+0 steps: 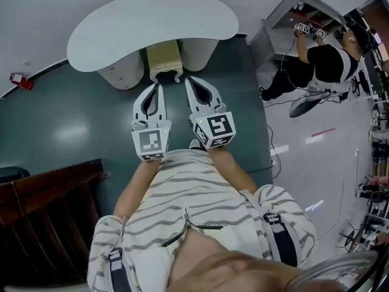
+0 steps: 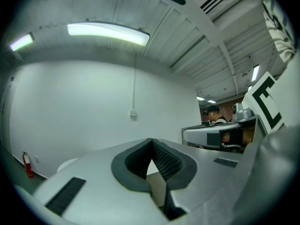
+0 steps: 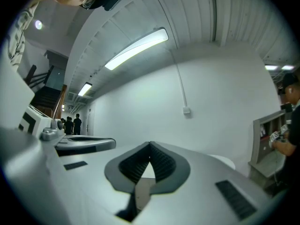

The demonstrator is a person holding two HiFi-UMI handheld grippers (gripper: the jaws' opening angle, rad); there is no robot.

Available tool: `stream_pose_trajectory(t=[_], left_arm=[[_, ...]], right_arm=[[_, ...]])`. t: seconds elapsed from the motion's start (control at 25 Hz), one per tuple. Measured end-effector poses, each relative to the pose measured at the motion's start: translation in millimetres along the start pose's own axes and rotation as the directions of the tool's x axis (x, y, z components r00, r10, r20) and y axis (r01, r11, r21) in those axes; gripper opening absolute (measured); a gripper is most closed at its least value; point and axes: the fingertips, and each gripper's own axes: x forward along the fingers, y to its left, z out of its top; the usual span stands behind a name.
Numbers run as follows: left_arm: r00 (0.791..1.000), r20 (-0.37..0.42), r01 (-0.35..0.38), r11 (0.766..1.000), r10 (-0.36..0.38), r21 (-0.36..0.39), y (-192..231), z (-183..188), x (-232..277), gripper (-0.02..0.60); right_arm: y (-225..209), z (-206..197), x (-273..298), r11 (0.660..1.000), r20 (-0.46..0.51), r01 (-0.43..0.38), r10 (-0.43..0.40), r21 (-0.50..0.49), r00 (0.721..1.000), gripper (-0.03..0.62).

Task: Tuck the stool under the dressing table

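The white kidney-shaped dressing table [image 1: 152, 23] stands at the top of the head view. The stool [image 1: 164, 56], with a beige cushion and a white front rim, sits between the table's two rounded pedestals, its back part under the top. My left gripper [image 1: 159, 86] and right gripper [image 1: 189, 80] point level at the stool's front edge, side by side and just short of it. Both are shut with nothing between the pads. In the left gripper view the left gripper's [image 2: 151, 141] tips meet; in the right gripper view the right gripper's [image 3: 150, 144] tips meet too.
A dark wooden staircase [image 1: 48, 224] fills the lower left. A red fire extinguisher [image 1: 21, 81] stands by the wall at left. At the upper right a person [image 1: 328, 66] works at a grey shelf unit [image 1: 285, 23]. Dark green flooring surrounds the table.
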Motion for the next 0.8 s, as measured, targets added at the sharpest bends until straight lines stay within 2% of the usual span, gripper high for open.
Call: stream_pose_trajectory(t=[0.8], left_arm=[[0.999, 0.034, -0.002, 1.000, 0.001, 0.020, 10, 4, 15, 0.005]], right_arm=[[-9, 5, 14, 1.000, 0.040, 0.014, -0.014, -0.004, 0.999, 0.012]])
